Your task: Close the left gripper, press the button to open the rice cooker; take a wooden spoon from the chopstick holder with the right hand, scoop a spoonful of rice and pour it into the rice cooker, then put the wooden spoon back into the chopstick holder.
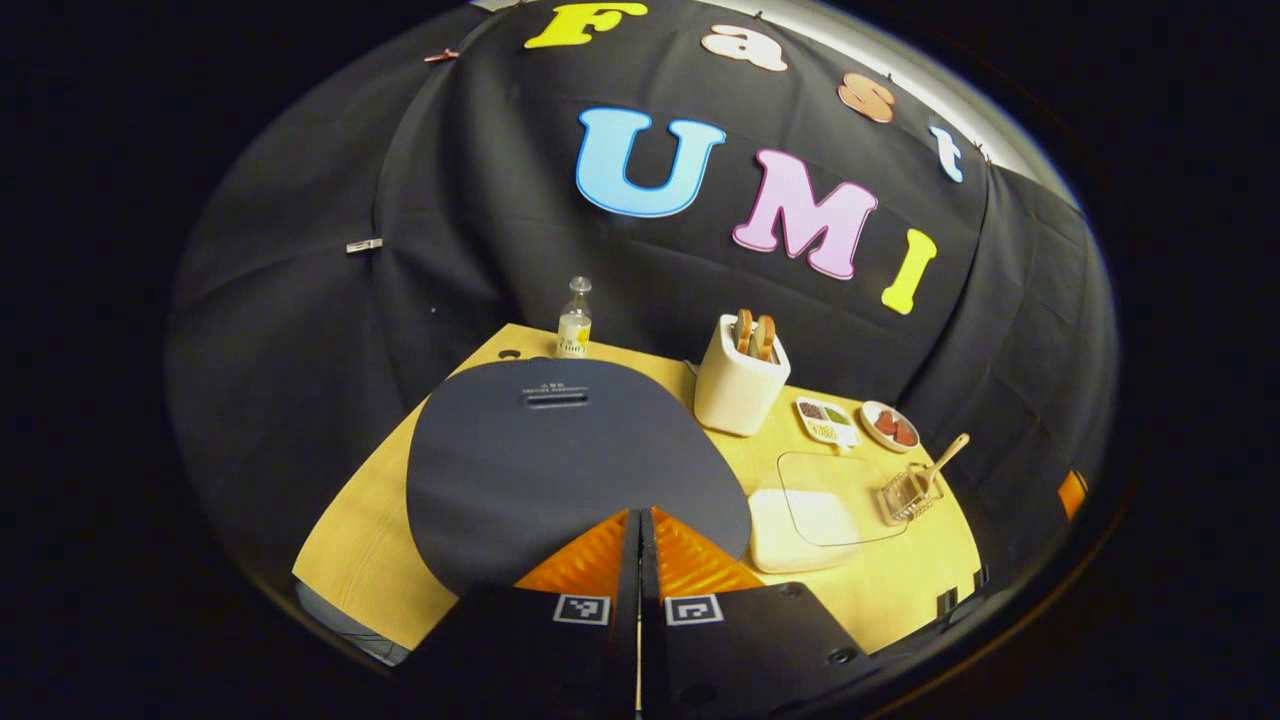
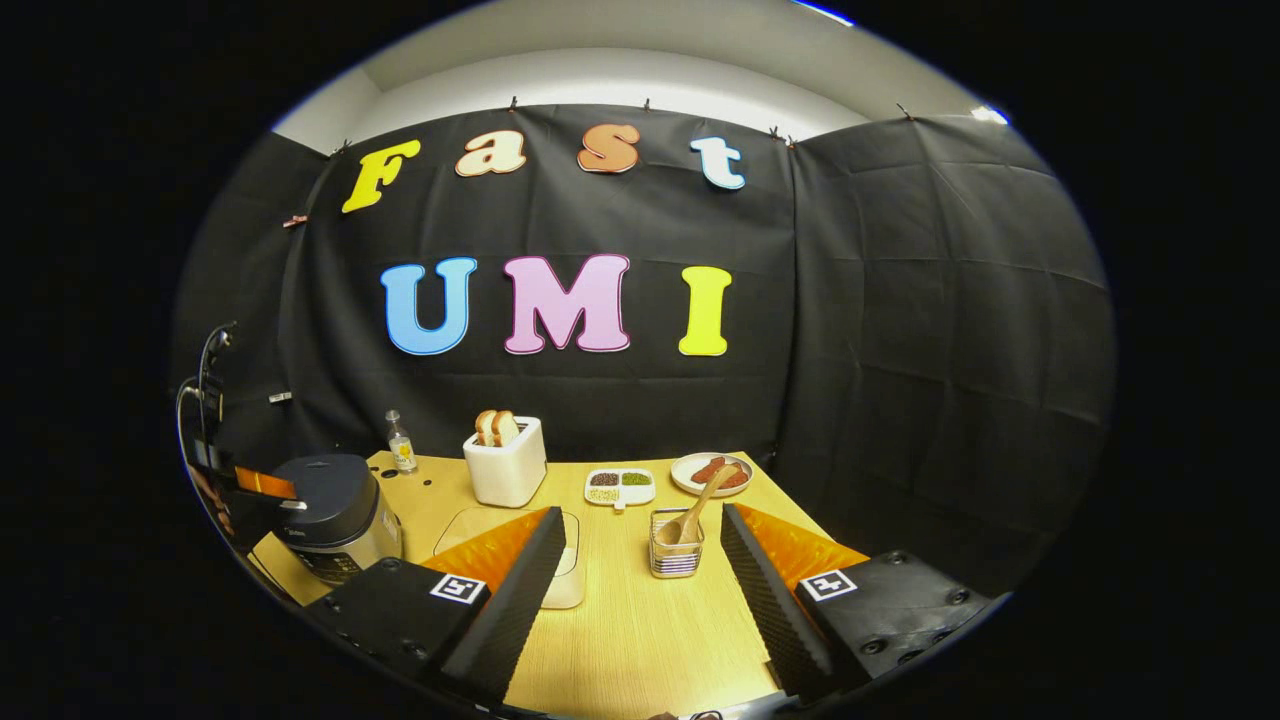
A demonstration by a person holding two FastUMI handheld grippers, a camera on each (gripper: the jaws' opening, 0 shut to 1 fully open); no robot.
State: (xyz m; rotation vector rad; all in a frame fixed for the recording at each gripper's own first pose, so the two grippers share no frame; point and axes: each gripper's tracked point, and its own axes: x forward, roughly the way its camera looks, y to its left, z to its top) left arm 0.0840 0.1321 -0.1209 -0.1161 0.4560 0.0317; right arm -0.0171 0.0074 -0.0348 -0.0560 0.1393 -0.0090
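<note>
The dark rice cooker (image 1: pixel 560 450) stands with its lid down, close under my left gripper (image 1: pixel 640 515), whose fingers are shut together with nothing between them, over the lid's near edge. Whether the tips touch the lid I cannot tell. In the right gripper view the cooker (image 2: pixel 335 510) stands at the far left with that gripper (image 2: pixel 262 484) beside it. My right gripper (image 2: pixel 641 513) is open and holds nothing. The wire chopstick holder (image 2: pixel 676 548) stands just ahead of it, with the wooden spoon (image 2: pixel 700 505) leaning in it. From the left, holder (image 1: pixel 908 492) and spoon (image 1: pixel 942 462) are at the table's right.
A white toaster (image 2: pixel 508 460) with bread, a small bottle (image 2: pixel 401 445), a divided dish of grains (image 2: pixel 620 485) and a plate of food (image 2: pixel 712 472) line the back of the wooden table (image 2: pixel 630 620). A white box under a clear sheet (image 1: pixel 820 500) lies between cooker and holder.
</note>
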